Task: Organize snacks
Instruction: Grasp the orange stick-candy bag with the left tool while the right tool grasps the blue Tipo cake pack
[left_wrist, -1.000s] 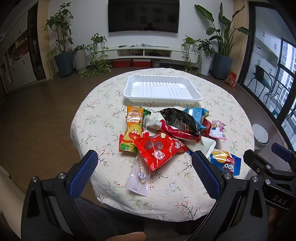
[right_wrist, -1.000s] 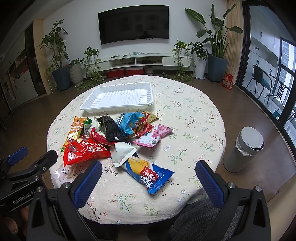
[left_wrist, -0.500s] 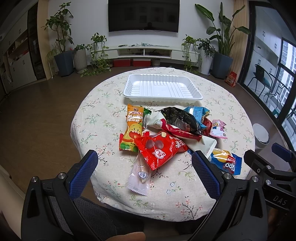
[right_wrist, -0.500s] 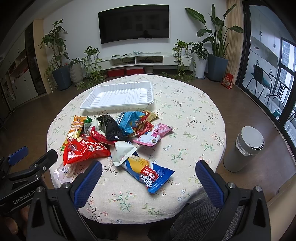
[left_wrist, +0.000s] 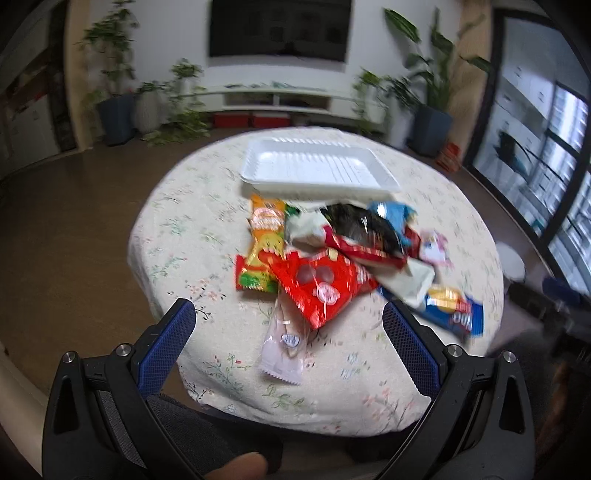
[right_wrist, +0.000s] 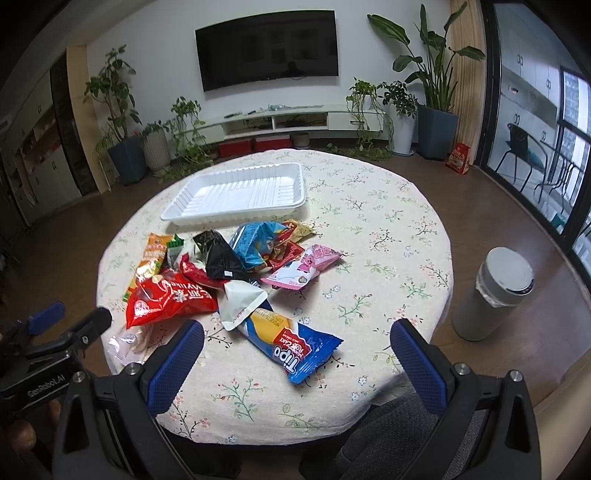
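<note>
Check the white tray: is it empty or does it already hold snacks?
Empty. The white tray shows only its bare ribbed floor in both views; every snack packet, including the blue Tipo pack, lies on the tablecloth in front of it.

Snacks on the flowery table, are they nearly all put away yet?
Not yet. Nothing looks done: the white ribbed plastic tray is empty. Nothing is in hand either: the left gripper and right gripper are both open. The whole pile of snack packets, including the blue Tipo cake bar, lies on the tablecloth.
</note>
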